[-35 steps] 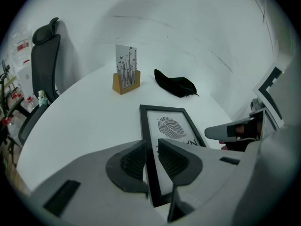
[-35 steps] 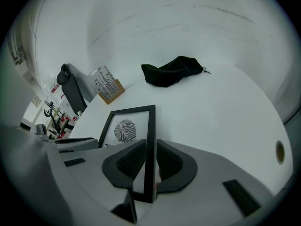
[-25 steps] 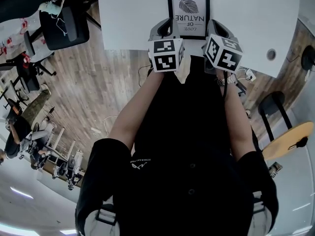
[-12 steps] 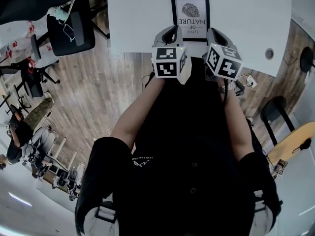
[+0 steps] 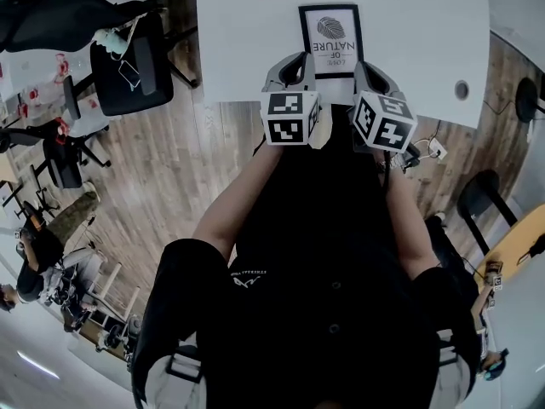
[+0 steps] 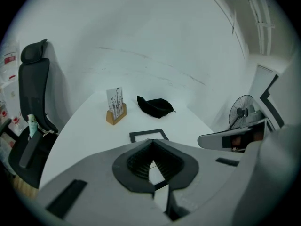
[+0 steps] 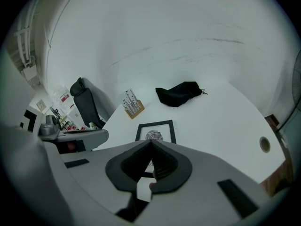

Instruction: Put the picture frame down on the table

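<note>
The person stretches the left forearm (image 5: 241, 196) and the right forearm (image 5: 406, 216) forward, elbows bent, hands close together. The left gripper (image 5: 290, 63) and the right gripper (image 5: 372, 69) sit side by side, level, pointing ahead. Each has its jaws closed tip to tip, gripping nothing.

This looks like an open-plan office. A broad white worktop (image 5: 247, 41) with a round cable hole (image 5: 461, 89) fills the top of the head view, above a brown wood-plank floor (image 5: 162, 169). A black padded office chair (image 5: 128, 58) stands at the upper left, with further black chairs (image 5: 64, 147) below it (a seated person (image 5: 38, 250) is at the left edge). A black pedestal fan (image 6: 241, 112) shows at the right of the left gripper view.
</note>
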`<state>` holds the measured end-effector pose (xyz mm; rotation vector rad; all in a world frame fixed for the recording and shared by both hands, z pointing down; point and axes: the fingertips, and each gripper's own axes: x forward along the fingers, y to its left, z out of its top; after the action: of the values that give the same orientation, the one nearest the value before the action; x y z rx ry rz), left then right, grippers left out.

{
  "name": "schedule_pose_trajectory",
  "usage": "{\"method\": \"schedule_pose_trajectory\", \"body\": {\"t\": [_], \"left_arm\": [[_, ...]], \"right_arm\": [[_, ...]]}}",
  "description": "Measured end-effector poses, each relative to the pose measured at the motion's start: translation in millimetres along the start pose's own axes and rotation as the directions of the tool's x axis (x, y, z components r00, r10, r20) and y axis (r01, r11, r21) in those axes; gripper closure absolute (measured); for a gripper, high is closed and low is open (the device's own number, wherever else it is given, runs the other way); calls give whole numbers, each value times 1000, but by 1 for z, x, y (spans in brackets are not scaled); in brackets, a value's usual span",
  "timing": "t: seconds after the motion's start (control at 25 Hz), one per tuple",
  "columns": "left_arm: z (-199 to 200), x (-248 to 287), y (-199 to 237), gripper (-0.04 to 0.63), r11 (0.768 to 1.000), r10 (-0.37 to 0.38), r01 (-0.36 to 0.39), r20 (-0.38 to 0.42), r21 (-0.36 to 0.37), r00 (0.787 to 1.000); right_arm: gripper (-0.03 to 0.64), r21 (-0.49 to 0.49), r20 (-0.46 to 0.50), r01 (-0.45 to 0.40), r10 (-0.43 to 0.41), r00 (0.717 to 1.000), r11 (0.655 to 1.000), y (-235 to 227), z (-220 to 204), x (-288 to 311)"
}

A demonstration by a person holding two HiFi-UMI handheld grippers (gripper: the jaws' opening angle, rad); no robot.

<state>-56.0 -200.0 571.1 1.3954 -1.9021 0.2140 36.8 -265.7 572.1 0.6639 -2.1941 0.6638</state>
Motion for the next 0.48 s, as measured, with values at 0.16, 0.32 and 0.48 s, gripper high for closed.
{"method": "schedule_pose_trajectory", "body": {"t": [0.16, 0.32, 0.48], "left_arm": [[11, -13, -5, 588, 999, -29, 28, 25, 35, 999], [18, -27, -12, 588, 995, -63, 59, 43, 82, 997], [29, -38, -16, 588, 989, -95, 86, 70, 122, 993]], "right_arm": [[618, -4, 30, 5, -5, 1000, 1000, 12, 4, -13], [617, -4, 72, 28, -27, 997, 1000, 19, 9, -30], [617, 17, 118, 56, -58, 991, 998, 22, 14, -44]]}}
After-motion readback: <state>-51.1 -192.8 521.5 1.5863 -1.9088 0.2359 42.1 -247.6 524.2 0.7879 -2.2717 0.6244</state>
